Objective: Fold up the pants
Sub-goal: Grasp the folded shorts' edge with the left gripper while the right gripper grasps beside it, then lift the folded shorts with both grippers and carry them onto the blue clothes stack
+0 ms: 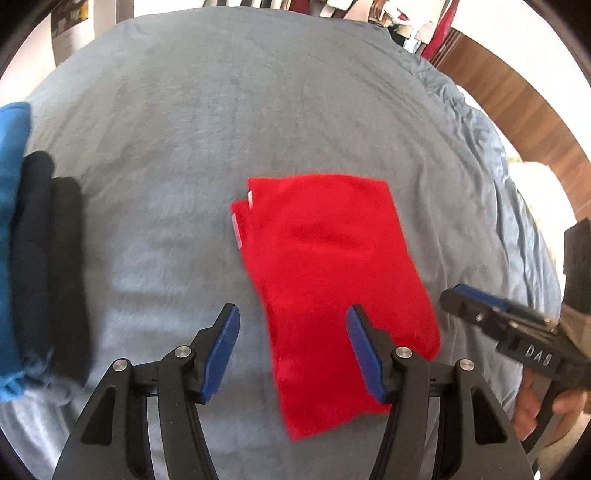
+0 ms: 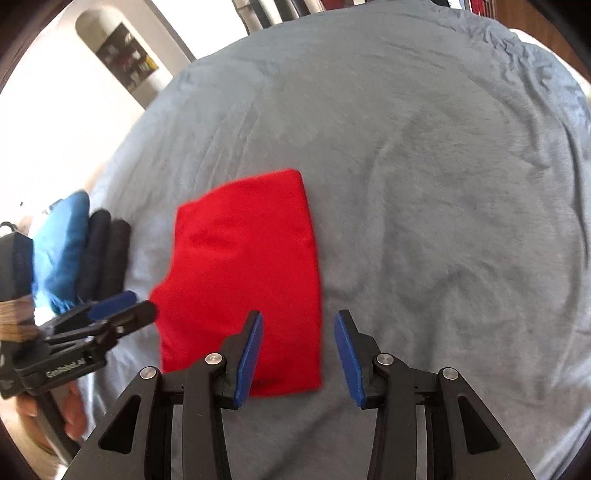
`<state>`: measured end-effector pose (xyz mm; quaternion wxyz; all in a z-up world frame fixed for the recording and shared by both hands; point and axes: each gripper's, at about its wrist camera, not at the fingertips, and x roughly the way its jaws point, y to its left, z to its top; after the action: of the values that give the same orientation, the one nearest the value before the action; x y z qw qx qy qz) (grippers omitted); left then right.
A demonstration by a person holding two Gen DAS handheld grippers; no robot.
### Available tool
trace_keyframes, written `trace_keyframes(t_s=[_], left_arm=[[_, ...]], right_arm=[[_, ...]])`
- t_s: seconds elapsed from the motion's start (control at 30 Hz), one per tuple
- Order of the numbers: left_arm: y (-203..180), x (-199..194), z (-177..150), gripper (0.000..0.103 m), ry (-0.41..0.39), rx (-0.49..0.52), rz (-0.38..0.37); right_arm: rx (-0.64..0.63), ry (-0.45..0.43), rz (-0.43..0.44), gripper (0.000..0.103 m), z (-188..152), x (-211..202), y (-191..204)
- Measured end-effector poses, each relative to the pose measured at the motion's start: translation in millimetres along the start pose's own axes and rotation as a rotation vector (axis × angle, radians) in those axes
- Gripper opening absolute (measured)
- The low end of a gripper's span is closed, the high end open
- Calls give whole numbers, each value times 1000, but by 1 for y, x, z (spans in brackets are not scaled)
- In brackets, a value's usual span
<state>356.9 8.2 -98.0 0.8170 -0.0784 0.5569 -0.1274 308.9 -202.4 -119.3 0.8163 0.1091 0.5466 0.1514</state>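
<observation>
The red pants (image 1: 332, 280) lie folded into a compact rectangle on the grey-blue bed sheet (image 1: 221, 110); they also show in the right wrist view (image 2: 247, 273). My left gripper (image 1: 293, 325) is open and empty, raised above the near end of the pants. My right gripper (image 2: 299, 332) is open and empty, above the pants' near right corner. The right gripper shows at the right edge of the left wrist view (image 1: 461, 295). The left gripper shows at the left of the right wrist view (image 2: 125, 306).
A stack of folded clothes, blue (image 1: 11, 221) and dark (image 1: 51, 266), lies at the bed's left edge; it also shows in the right wrist view (image 2: 85, 251). A wooden floor (image 1: 517, 110) and hanging clothes (image 1: 406, 18) lie beyond the bed.
</observation>
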Motion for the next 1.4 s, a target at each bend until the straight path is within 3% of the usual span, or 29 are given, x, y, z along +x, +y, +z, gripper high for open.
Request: trace_keyframes(t_s=[0.17, 0.43, 0.57, 0.67, 0.87, 0.97, 1.0, 1.03, 1.1, 1.17, 1.23, 1.4], left_arm=[[3, 24, 8, 59, 35, -36, -34], [16, 39, -2, 60, 67, -75, -47], [18, 43, -5, 61, 85, -108, -62], [22, 48, -6, 61, 111, -170, -114], [19, 67, -5, 65, 123, -183, -135], [19, 70, -4, 64, 122, -185, -143], [19, 70, -4, 61, 120, -189, -151], [18, 71, -3, 51, 121, -191, -163], [17, 73, -2, 37, 143, -220, -234], [18, 74, -1, 34, 145, -245, -245], [19, 70, 1, 21, 141, -243, -258], [14, 50, 5, 14, 99, -228, -306]], right_arm=[[13, -12, 34, 41, 8, 23, 1], [73, 51, 62, 41, -1, 54, -15], [70, 59, 79, 41, -2, 54, -16], [66, 75, 93, 41, -3, 55, -18], [128, 85, 144, 41, -9, 60, -26], [145, 88, 161, 35, -8, 64, -27], [150, 88, 166, 30, -8, 65, -27], [155, 89, 170, 28, -8, 65, -28], [161, 87, 175, 18, -9, 64, -26], [155, 86, 171, 14, -9, 61, -22], [138, 73, 151, 11, -9, 58, -15], [131, 24, 109, 8, -4, 41, -3]])
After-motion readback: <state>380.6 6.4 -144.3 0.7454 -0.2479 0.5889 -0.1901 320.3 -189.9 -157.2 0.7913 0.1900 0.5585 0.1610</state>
